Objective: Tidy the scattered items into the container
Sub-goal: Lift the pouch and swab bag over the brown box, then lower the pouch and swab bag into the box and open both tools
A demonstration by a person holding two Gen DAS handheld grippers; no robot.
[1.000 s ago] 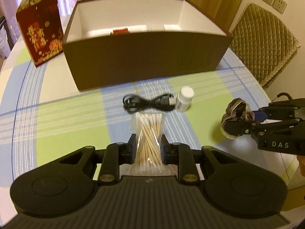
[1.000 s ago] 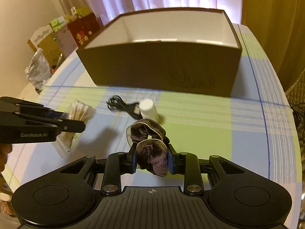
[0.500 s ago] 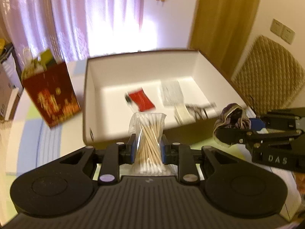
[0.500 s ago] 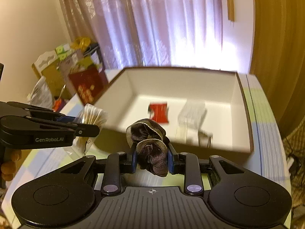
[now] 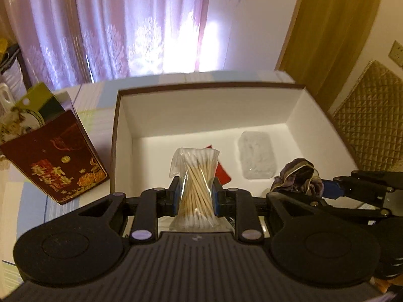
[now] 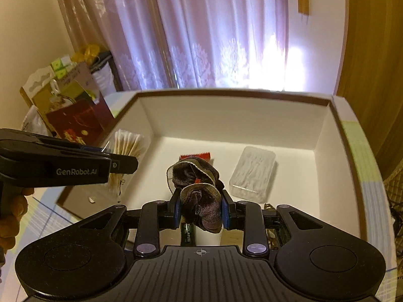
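Hovering over the open box (image 5: 121, 136), the left tongs (image 5: 195, 197) clench a bag of cotton swabs (image 5: 195, 176) while the right tongs (image 6: 200, 210) grip a brown scrunchie (image 6: 199, 193). Released too near the front wall, the swab bag could catch the rim and tip back onto the desk (image 5: 32, 201).

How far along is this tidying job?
Partly done. A red packet and a clear packet already lie in the box. The left gripper holds a cotton swab bag and the right gripper a scrunchie, both over the box, unreleased.
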